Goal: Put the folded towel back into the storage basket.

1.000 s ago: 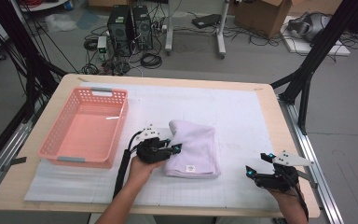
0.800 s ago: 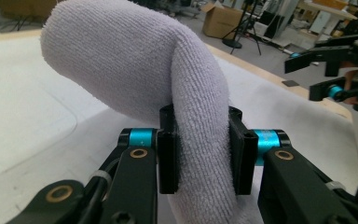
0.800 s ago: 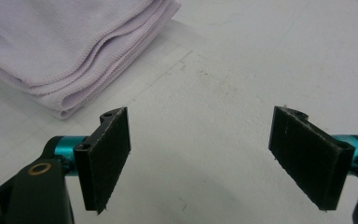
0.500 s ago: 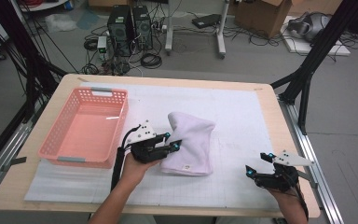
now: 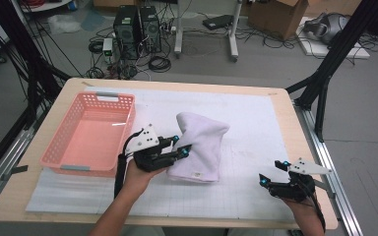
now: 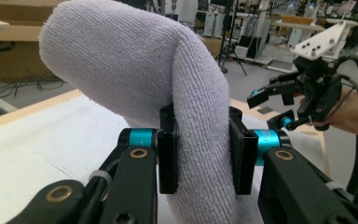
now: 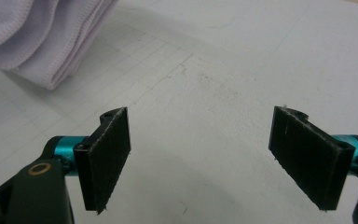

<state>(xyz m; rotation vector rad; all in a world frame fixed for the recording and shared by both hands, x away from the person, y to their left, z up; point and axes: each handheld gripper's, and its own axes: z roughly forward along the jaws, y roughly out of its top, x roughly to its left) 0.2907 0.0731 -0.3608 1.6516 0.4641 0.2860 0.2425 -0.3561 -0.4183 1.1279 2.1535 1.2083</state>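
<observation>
Between my left gripper [image 6: 200, 154] pads: folded white towel [image 5: 199, 145], clamped. Soft, light, droopy; grip thick folds. Right gripper [image 7: 214, 158] agape, empty.

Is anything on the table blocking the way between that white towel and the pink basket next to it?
Nothing visible does. The left gripper is shut on the folded towel, its near side raised off the mat. The pink basket sits just to its left, empty, with bare mat between them.
</observation>
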